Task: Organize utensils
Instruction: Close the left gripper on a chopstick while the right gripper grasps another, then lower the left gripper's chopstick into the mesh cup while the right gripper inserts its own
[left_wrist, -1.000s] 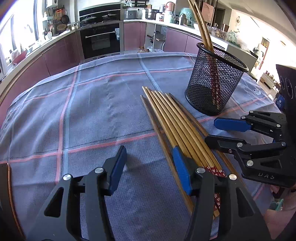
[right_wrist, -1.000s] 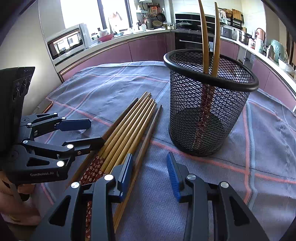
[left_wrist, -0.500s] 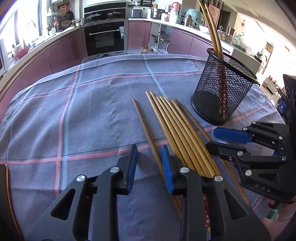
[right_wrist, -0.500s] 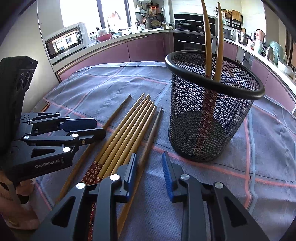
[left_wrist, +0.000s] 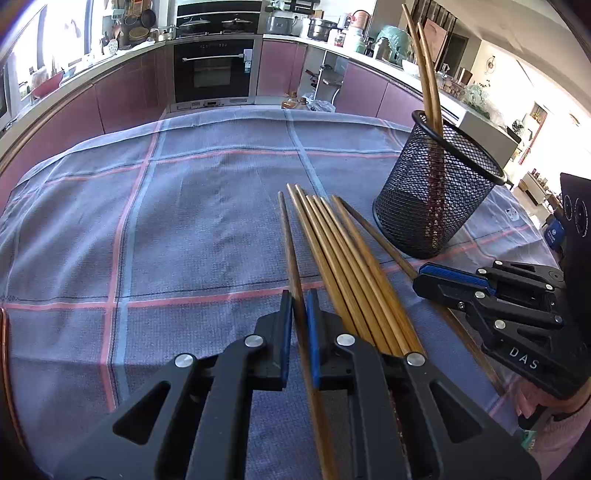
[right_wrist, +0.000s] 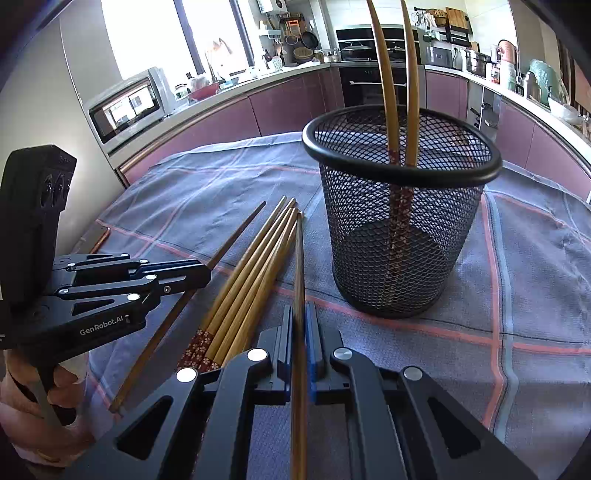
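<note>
Risk lies in each thin brown wooden chopstick (left_wrist: 291, 254) (right_wrist: 299, 273), both flat on the grey checked cloth (left_wrist: 184, 229) beside the black mesh cup (right_wrist: 399, 236), pivoting or slipping once lifted, since left gripper (left_wrist: 299, 306) and right gripper (right_wrist: 300, 321) have just closed to pinch one each near its end.

Both angled down toward the counter: left gripper (left_wrist: 299, 306) fingers just clamped on one chopstick (left_wrist: 291, 251), right gripper (right_wrist: 300, 321) fingers likewise pinching another chopstick (right_wrist: 300, 258).
</note>
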